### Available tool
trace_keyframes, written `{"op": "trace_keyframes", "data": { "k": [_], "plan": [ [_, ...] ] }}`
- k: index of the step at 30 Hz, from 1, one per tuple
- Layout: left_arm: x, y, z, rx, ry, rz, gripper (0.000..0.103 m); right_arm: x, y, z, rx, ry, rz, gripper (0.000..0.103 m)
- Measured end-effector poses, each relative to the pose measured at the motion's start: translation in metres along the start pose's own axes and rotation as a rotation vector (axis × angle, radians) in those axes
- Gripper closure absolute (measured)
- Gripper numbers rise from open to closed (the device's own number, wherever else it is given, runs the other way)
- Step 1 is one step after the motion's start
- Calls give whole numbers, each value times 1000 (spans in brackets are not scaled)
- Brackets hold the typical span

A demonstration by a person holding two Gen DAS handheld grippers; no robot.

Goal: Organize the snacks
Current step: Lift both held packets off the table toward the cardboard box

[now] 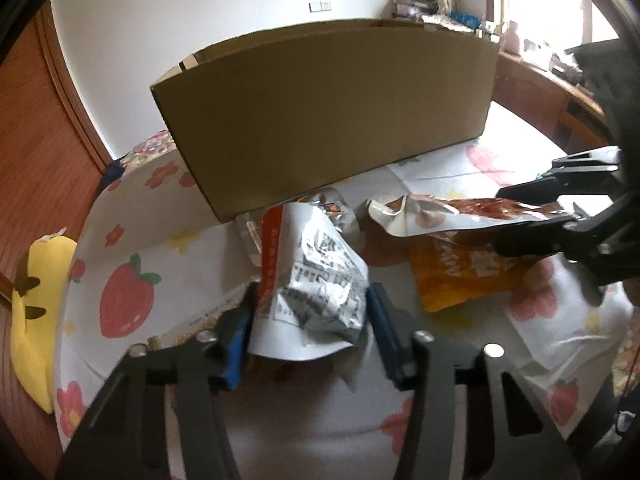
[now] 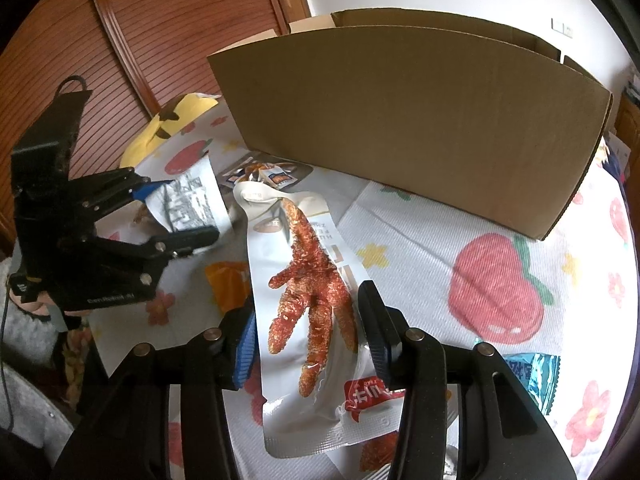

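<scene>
We are gripping a packet [image 1: 316, 276] in the left gripper [image 1: 310, 320] and a pouch [image 2: 308, 292] lengthwise in the right gripper [image 2: 310, 336]; the box [image 2: 408, 128] is standing ahead of both.

Both wrist views look low and close toward the cardboard box [image 1: 328, 112] [image 2: 408, 120]; each catches the other gripper.

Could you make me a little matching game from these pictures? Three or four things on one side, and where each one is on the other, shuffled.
Things:
1. chicken-foot snack pouch
2. white printed snack bag
3. orange snack packet
4. cardboard box

Places:
A. standing on the strawberry-print cloth behind the snacks
B. between the left tongs
C. lying flat on the cloth under the held pouch
D. between the right tongs

Pairs: 1-D, 2-B, 3-C, 4-A
</scene>
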State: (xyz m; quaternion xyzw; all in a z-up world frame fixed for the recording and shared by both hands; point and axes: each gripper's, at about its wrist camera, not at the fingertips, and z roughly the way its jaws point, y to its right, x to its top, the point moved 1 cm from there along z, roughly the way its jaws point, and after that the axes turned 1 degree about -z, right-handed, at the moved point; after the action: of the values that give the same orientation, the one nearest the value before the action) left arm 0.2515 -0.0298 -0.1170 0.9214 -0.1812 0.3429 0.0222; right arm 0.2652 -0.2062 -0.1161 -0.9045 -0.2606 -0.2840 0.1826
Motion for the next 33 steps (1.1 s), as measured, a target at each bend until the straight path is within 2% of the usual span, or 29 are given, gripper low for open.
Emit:
{"op": "trace_keyframes", "data": {
  "k": [3, 9, 12, 14, 22, 28, 33],
  "plan": [
    [-3, -3, -12, -46, 35, -34, 60, 1, -1, 1, -6, -4, -1, 57],
    [0, -9, -32, -81, 91, -72, 60, 4, -6, 4, -32, -3, -16, 53],
    [1, -7, -39, -90, 102, -69, 60, 8, -6, 8, -45, -6, -22, 49],
    [1, -5, -42, -95, 110, -67, 60, 11, -6, 12, -61, -10, -30, 41],
    [-2, -8, -42, -114, 107, -89, 59, 18, 1, 33, -61, -63, -18, 36],
    [-6, -9, -41, -117, 100, -97, 59, 19, 1, 27, -64, -51, -4, 41],
    [-8, -5, -43, -120, 98, -93, 59, 20, 5, 12, -48, -33, 19, 61]
  ]
}}
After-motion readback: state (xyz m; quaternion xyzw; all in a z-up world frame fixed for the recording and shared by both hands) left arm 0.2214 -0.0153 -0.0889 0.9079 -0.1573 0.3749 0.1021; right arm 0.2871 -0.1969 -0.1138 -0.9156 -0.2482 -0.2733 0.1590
